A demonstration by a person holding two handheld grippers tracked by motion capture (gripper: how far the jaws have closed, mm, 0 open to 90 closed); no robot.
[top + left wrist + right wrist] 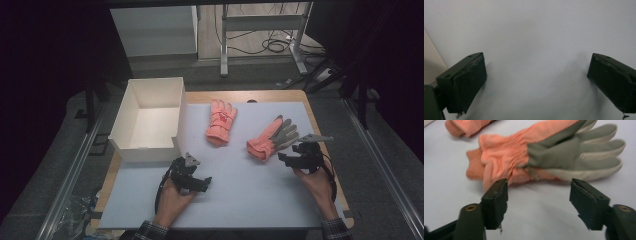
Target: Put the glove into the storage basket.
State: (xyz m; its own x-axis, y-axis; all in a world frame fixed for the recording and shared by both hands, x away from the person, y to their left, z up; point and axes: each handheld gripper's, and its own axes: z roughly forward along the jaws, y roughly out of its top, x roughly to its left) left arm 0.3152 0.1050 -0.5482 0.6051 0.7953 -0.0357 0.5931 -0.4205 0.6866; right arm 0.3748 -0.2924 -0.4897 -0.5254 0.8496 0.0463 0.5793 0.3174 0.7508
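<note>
Two salmon-pink gloves lie on the white mat (240,195). One glove (221,121) rests back-up near the middle, fingers pointing away from me. The other glove (272,138) lies palm-up to its right, showing a grey palm (564,152) and a knit cuff (475,166). My right gripper (287,157) sits just right of this glove, and its jaws stand wide open a short way from the glove's edge, as the right gripper view (539,197) shows. My left gripper (199,182) rests low over bare mat near the box's front corner, open with nothing between its fingers (536,75).
An open white box (150,120) stands at the mat's left rear. The first glove's cuff (459,127) appears at the top left of the right gripper view. A beige strip (430,62) borders the mat. Table legs and cables (270,45) lie beyond the far edge.
</note>
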